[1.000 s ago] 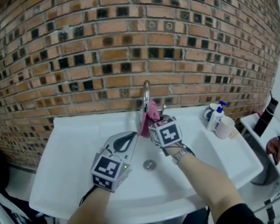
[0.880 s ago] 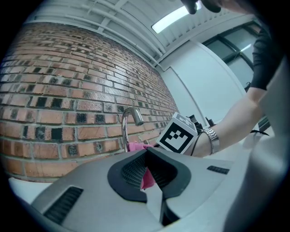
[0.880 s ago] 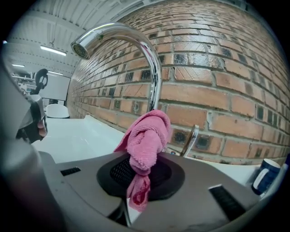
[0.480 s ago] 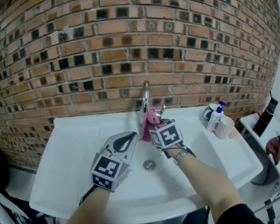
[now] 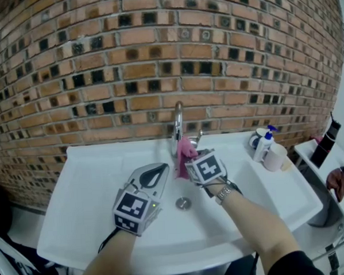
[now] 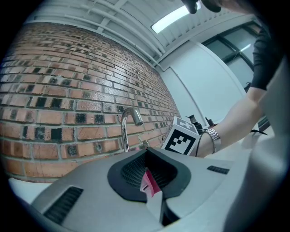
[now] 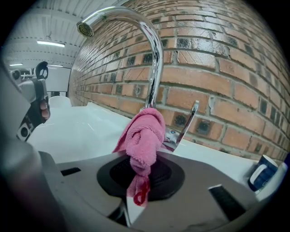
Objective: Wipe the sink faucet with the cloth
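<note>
Head view first. The white sink (image 5: 87,173) fills the middle, and its bowl holds a single drain (image 5: 183,203), dead centre. Both grippers hang over that bowl.

On the ledge at 3 o'clock stand three containers. There is one pump bottle (image 5: 265,144), one pale cup (image 5: 276,156) just beside it, and one blue-and-white mug (image 5: 256,138) behind. What is inside them cannot be seen.

One faucet (image 5: 178,117) rises at 12 o'clock against the brick wall (image 5: 99,74). One pink cloth (image 5: 183,153) sits at the faucet's foot, pinched in the right gripper (image 5: 190,160). The left gripper (image 5: 154,176) is at 10 o'clock of the drain, apart from the faucet, with its jaws together and nothing carried.

Over to the left gripper view. The two jaws meet along a seam. A pink sliver shows in that seam, and what it is cannot be told. The faucet stands at 12 o'clock. At 2 o'clock is the right gripper's marker cube (image 6: 181,139), with one watch (image 6: 213,139) on the wrist behind it.

Now the right gripper view. The jaws are clamped on the cloth, whose bunched end rises from between them and lies against the faucet's lower stem. The spout arches over to 11 o'clock. One lever (image 7: 190,118) leans at 2 o'clock of the cloth, just beside it. The mug peeks in at 4 o'clock, at the edge.
</note>
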A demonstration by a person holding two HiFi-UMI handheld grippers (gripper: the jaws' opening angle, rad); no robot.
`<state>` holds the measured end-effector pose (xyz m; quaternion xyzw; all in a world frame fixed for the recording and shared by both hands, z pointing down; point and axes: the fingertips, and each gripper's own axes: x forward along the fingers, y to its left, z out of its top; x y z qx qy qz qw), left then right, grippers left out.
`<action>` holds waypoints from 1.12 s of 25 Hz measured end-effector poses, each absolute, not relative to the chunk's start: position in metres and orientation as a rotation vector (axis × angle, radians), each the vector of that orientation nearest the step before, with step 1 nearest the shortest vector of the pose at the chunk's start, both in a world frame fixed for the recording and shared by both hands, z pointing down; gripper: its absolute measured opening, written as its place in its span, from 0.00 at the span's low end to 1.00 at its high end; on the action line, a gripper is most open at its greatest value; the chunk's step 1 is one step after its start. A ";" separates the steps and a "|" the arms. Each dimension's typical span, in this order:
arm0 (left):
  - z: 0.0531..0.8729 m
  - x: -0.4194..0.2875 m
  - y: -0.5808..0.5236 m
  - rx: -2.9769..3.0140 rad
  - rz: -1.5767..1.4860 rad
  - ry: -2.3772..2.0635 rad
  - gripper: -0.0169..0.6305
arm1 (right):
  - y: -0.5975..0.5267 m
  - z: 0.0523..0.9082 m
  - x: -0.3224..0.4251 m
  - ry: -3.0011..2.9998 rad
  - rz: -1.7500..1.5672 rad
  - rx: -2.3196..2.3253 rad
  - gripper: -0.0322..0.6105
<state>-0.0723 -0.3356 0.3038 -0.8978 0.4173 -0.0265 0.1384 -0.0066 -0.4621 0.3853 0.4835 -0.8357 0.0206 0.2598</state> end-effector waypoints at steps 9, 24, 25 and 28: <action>0.303 -0.073 -0.335 -2.600 -0.080 1.221 0.04 | -0.459 0.390 0.014 -2.217 0.079 1.334 0.12; 0.306 -0.072 -0.336 -2.595 -0.094 1.211 0.04 | -0.468 0.390 0.063 -2.127 0.177 1.497 0.12; 0.307 -0.072 -0.336 -2.595 -0.095 1.210 0.04 | -0.469 0.390 0.065 -2.124 0.190 1.510 0.12; 0.306 -0.072 -0.336 -2.597 -0.093 1.217 0.04 | -0.473 0.387 0.074 -2.114 0.206 1.555 0.12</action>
